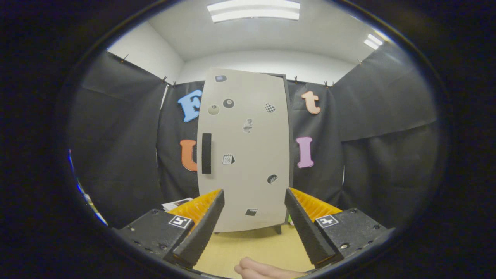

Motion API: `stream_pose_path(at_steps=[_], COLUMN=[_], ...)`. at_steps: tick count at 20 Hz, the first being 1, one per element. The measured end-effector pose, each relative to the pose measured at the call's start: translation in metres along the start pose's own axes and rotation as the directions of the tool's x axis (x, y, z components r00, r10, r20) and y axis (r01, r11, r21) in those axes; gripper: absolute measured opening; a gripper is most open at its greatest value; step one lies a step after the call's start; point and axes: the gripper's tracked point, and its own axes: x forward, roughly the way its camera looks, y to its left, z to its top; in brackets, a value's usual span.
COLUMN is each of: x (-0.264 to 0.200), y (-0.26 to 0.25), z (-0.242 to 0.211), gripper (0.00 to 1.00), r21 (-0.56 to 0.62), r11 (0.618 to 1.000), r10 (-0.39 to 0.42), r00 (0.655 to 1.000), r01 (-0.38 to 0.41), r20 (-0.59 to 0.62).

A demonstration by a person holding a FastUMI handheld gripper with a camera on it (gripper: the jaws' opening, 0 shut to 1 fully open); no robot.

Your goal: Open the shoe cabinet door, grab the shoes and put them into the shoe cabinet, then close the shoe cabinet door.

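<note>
My fingers [254, 201] spread open, empty. Cabinet door [248, 155] shut, handle [206, 153] at 11 o'clock beyond them. Risk: thin handle near door edge, I could slip off it.

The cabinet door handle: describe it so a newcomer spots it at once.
Beyond the open tongs stands a tall pale shoe cabinet against the black cloth wall. On its closed door, near the left edge at mid-height, is the handle: a black upright bar, unlike the small scattered stickers.

ceiling light [254, 11] lit | floor [255, 248] yellowish | papers [177, 203] left of cabinet
</note>
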Motion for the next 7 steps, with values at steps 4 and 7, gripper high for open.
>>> stream_pose_path(at_steps=[4, 7], x=[-0.0083, -0.0117], y=[-0.0081, -0.0107], z=[-0.0056, -0.0052], gripper=[1.00, 1.00], r21=[-0.014, -0.023], r11=[1.000, 0.999], r10=[-0.025, -0.035], r00=[1.000, 0.999], r01=[0.026, 0.035], r20=[0.006, 0.017])
